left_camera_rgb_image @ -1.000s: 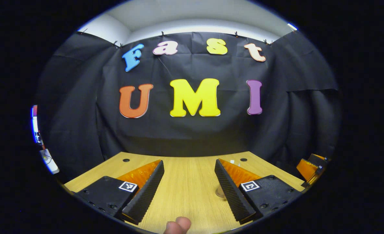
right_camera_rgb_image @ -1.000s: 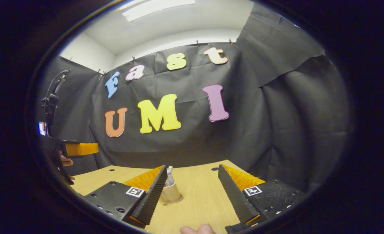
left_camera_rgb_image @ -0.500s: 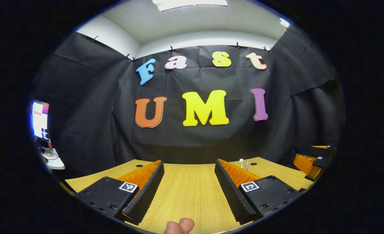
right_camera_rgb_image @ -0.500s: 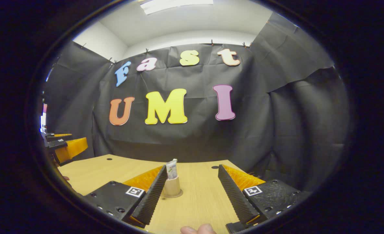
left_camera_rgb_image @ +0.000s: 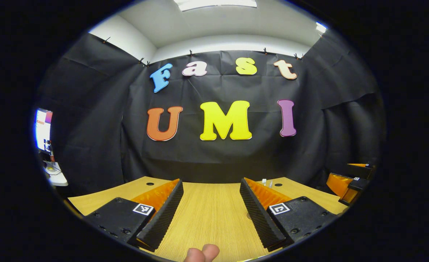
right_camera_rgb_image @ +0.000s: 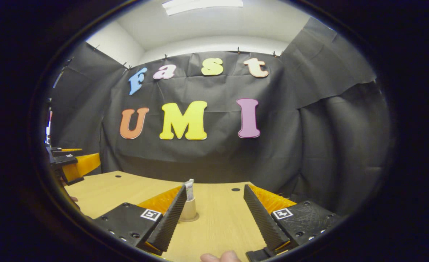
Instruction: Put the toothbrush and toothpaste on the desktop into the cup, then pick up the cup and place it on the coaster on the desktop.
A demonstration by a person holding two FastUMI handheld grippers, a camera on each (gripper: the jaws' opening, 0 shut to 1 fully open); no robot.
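Observation:
In the right gripper view a tan cup (right_camera_rgb_image: 189,210) stands upright on a round coaster (right_camera_rgb_image: 194,218) on the wooden desktop (right_camera_rgb_image: 221,218). A toothpaste tube (right_camera_rgb_image: 189,189) sticks out of the cup. My right gripper (right_camera_rgb_image: 213,187) is open, and its left finger (right_camera_rgb_image: 171,214) hides the cup's left side without touching it. My left gripper (left_camera_rgb_image: 211,181) is open over bare wood. Two small white tips (left_camera_rgb_image: 264,180) poke up behind its right finger (left_camera_rgb_image: 258,214); which item each belongs to is too small to tell.
The other gripper (left_camera_rgb_image: 349,182) hangs at the table's right edge in the left gripper view, and at the left edge (right_camera_rgb_image: 72,163) in the right gripper view. A thumb (left_camera_rgb_image: 201,253) shows at the bottom. A monitor (left_camera_rgb_image: 43,129) stands far left. Small holes (right_camera_rgb_image: 235,189) mark the desktop's back.
Both views have tilted up and steadied. The right gripper has drawn back a little from the cup, which stays on the coaster. Both grippers remain open.

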